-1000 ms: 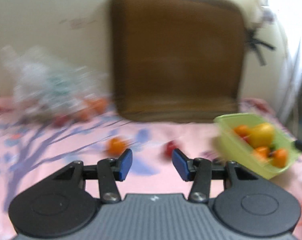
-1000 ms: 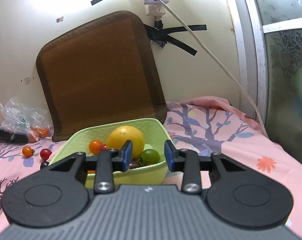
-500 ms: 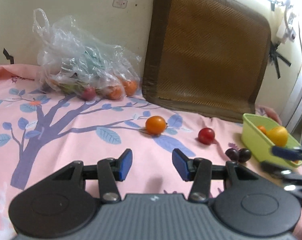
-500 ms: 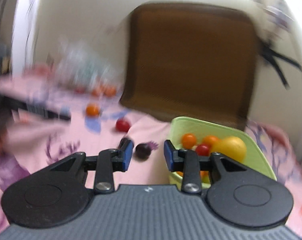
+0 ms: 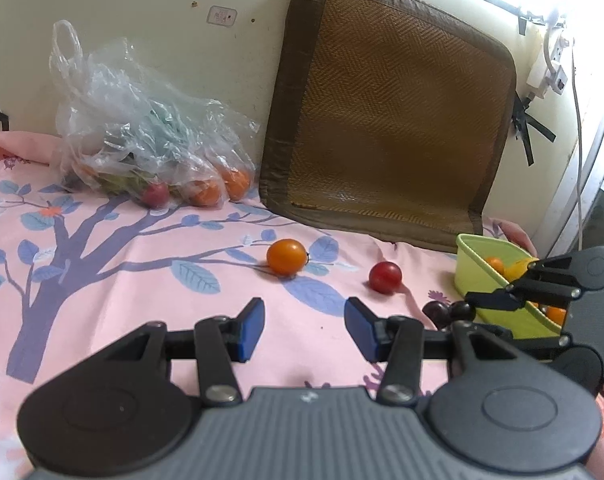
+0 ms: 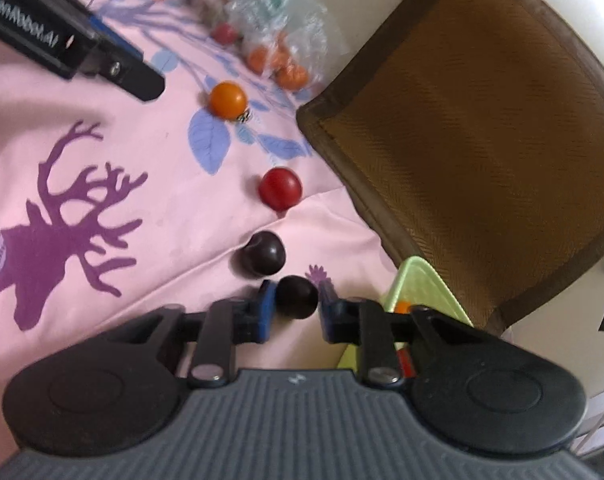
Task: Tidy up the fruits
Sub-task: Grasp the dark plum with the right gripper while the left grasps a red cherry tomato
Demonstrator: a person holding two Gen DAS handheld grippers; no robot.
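Fruit lay scattered on the pink printed cloth in the left wrist view. The left gripper hovered over bare cloth with its blue pads well apart and nothing between them. Beyond it sat an orange tomato and, further right, a red tomato. Two dark fruits lay close together just left of the green basket, which held orange and yellow fruit. The right gripper reached in from the right edge, its tip at the dark fruits, partly in front of the basket. A clear plastic bag with more fruit rested against the wall at the back, beside a brown woven cushion that leaned on the wall.

In the right wrist view, the right gripper had closed its blue pads on one dark fruit, which sat squeezed between them, low over the cloth. The other dark fruit lay just beyond it on the cloth, then the red tomato and the orange tomato in a rough line leading away. A corner of the green basket showed just right of the pads. The left gripper's body crossed the upper left corner. The bag was blurred at the top.
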